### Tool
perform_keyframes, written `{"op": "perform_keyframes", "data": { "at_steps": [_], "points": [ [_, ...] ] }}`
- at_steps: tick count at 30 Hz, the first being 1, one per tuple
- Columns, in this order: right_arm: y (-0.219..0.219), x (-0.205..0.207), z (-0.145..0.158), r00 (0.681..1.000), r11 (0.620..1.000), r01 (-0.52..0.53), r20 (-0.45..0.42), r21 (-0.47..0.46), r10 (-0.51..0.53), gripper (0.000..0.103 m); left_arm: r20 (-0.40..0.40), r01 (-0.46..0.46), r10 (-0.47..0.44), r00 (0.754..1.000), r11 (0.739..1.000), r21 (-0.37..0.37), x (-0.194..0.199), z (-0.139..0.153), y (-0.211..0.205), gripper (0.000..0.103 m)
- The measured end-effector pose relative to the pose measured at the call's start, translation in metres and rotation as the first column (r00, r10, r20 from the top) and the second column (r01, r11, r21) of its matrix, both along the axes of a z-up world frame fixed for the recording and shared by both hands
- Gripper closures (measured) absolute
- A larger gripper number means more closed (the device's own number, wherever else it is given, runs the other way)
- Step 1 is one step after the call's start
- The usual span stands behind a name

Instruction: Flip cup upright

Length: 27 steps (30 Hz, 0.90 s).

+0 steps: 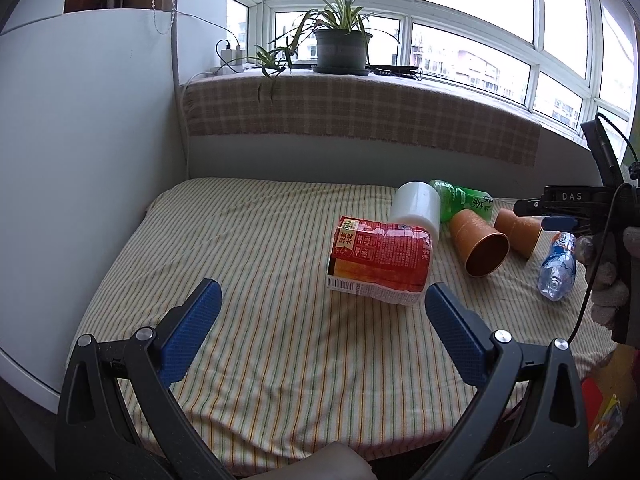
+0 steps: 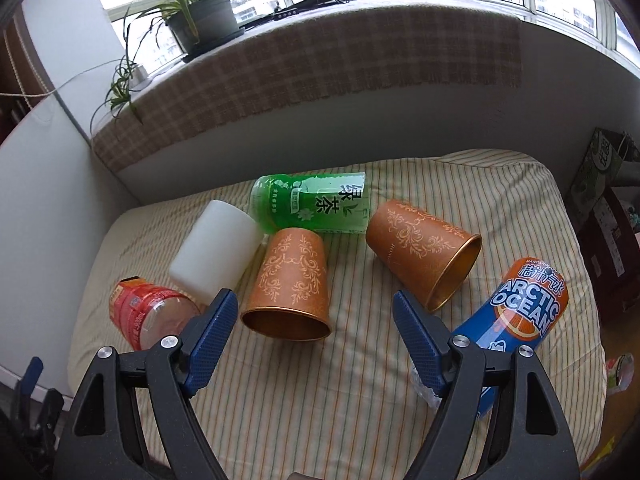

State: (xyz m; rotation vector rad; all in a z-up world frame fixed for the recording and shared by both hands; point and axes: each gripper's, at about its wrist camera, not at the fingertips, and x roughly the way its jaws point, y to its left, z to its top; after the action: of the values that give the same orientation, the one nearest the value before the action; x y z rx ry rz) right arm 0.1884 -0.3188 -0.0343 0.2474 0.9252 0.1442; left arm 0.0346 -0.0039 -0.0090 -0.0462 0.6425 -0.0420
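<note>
Both wrist views over striped bed (image 1: pixel 260 320)

Cups and bottles lying on a cloth-covered table below a windowsill.

In the right wrist view, the near cup (image 2: pixel 289 286) lies on its side on the cloth (image 2: pixel 320 400), mouth toward the camera. The second cup (image 2: pixel 424 250) lies to its right, apart. The tea bottle (image 2: pixel 310 202) lies behind and between them; the tub (image 2: pixel 216 250) is left of the near cup, the flat bottle (image 2: pixel 150 312) further left and nearer. The soda bottle (image 2: pixel 520 312) lies far right. A plant (image 2: pixel 202 16) stands on the sill behind.
</note>
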Motion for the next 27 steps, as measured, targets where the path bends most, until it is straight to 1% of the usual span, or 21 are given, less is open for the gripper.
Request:
{"op": "perform_keyframes", "data": {
  "at_steps": [2, 7, 12, 14, 19, 21, 24, 25, 27],
  "points": [
    [0.004, 0.015, -0.003, 0.999, 0.999, -0.034, -0.041, 0.006, 0.034, 0.024, -0.016, 0.013, -0.013, 1.000, 1.000, -0.014, 0.000, -0.001, 0.001, 0.000],
    [0.016, 0.048, -0.017, 0.984, 0.996, -0.081, -0.155, 0.036, 0.086, 0.024, -0.015, 0.013, -0.013, 1.000, 1.000, 0.019, -0.003, -0.002, -0.001, 0.000],
    [0.027, 0.071, -0.035, 0.963, 0.995, -0.089, -0.251, 0.054, 0.100, 0.024, -0.017, 0.014, -0.014, 1.000, 0.999, 0.028, -0.004, -0.002, 0.002, 0.000],
    [0.031, 0.079, -0.040, 0.955, 0.994, -0.099, -0.275, 0.055, 0.110, 0.029, -0.020, 0.012, -0.011, 1.000, 1.000, 0.029, -0.003, -0.002, 0.004, 0.000],
    [0.037, 0.092, -0.051, 0.939, 0.993, -0.117, -0.322, 0.021, 0.118, 0.030, -0.043, 0.003, -0.002, 0.999, 1.000, 0.018, -0.003, -0.004, 0.012, 0.000],
    [0.037, 0.095, -0.055, 0.935, 0.993, -0.117, -0.336, 0.007, 0.113, 0.032, -0.051, 0.002, -0.001, 0.999, 1.000, 0.018, -0.004, -0.006, 0.013, 0.000],
    [0.040, 0.098, -0.059, 0.925, 0.991, -0.136, -0.360, -0.007, 0.124, 0.041, -0.065, 0.013, -0.011, 0.998, 1.000, 0.023, -0.004, -0.009, 0.013, 0.000],
    [0.041, 0.099, -0.061, 0.921, 0.990, -0.142, -0.367, -0.011, 0.128, 0.043, -0.071, 0.015, -0.013, 0.997, 0.999, 0.030, -0.004, -0.010, 0.013, 0.000],
    [0.043, 0.099, -0.060, 0.920, 0.987, -0.157, -0.366, -0.017, 0.140, 0.043, -0.082, 0.022, -0.019, 0.996, 0.999, 0.035, -0.003, -0.012, 0.013, 0.000]
  ]
}}
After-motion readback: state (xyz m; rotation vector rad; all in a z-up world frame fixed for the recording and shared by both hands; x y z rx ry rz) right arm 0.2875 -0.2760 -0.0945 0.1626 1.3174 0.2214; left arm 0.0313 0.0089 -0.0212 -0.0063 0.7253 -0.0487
